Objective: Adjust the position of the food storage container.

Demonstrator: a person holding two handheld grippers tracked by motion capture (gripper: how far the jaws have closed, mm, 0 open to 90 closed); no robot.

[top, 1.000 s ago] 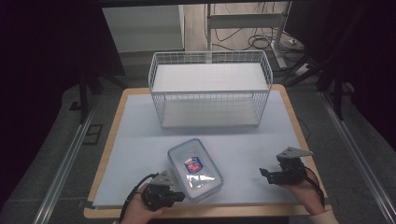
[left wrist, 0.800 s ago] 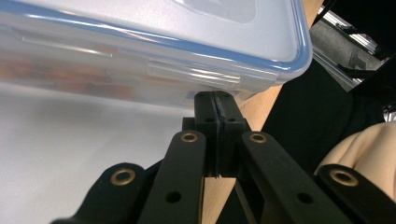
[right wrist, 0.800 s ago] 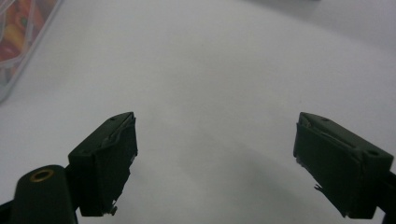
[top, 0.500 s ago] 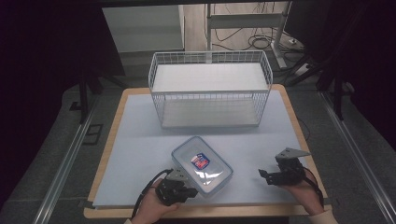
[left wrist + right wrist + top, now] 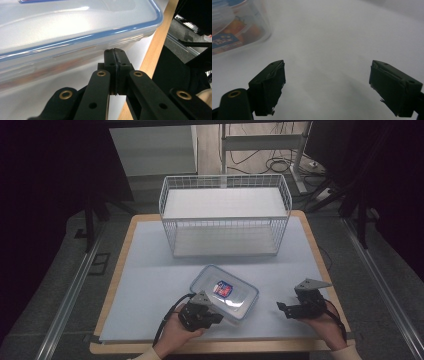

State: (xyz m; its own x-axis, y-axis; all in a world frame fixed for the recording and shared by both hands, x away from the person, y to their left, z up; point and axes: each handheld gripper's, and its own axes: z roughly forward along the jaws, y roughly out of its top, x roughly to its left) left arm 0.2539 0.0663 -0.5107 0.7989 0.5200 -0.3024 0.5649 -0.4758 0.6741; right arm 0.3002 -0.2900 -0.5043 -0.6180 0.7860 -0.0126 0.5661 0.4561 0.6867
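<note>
Clear plastic box point(image 5: 225, 292), blue-rimmed lid on, near centre of table point(image 5: 150, 270); printed packet inside, contents otherwise unclear. Judged rigid, light, slick-walled; best taken at the rim lip. Left gripper point(image 5: 115, 53): jaws pressed together, tips touching the box's near side below the rim. Right gripper point(image 5: 325, 87): jaws wide, holding nothing. Wire basket point(image 5: 225, 215), far side, looks empty.

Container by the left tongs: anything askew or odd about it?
The lidded plastic container sits skewed, not square to the wire basket. The left tongs, jaws shut, meet its near corner. The right tongs are open, apart from it. No spill.
</note>
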